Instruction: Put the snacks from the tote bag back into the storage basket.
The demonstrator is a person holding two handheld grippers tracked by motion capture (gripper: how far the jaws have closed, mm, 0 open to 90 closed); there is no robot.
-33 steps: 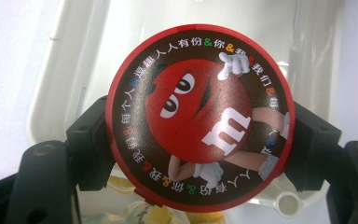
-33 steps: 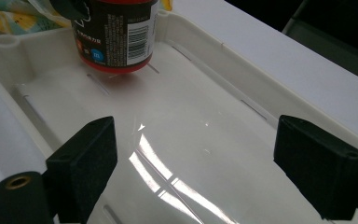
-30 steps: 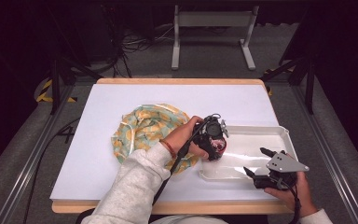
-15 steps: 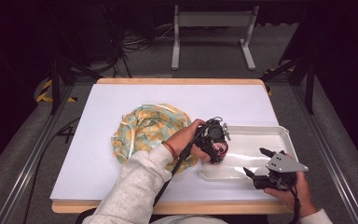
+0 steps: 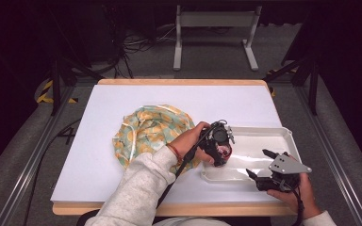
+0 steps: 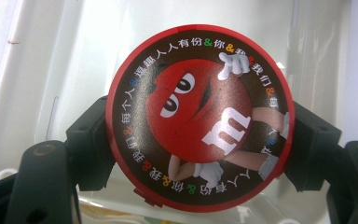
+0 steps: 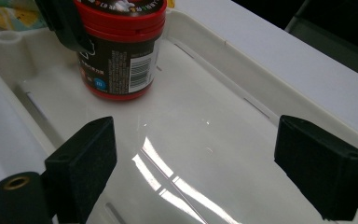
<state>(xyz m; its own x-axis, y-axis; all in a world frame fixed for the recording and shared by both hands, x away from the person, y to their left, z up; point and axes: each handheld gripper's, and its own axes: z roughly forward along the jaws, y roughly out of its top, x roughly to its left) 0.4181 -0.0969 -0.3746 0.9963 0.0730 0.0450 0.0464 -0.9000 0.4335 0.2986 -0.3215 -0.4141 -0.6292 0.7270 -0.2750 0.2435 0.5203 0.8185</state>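
A red-lidded candy jar [image 6: 198,116] with a cartoon lid stands upright on the floor of a white tray [image 5: 264,129], near its left end. My left gripper [image 6: 200,140] is shut on the jar just under the lid, a black pad on each side. In the high view the left gripper [image 5: 219,146] reaches in from the left over the tray's corner. The jar [image 7: 116,65] also appears in the right gripper view, with a left finger [image 7: 65,23] on it. My right gripper [image 7: 203,149] is open and empty above the tray floor, and sits at the tray's near right edge [image 5: 259,163].
A crumpled yellow and green patterned cloth [image 5: 146,132] lies on the white table top [image 5: 99,179], just left of the tray. The tray's rim [image 7: 223,44] rises around its glossy floor. Dark floor, cables and metal frames surround the table.
The left gripper with the jar has shifted very slightly toward the tray. The right gripper has kept still.
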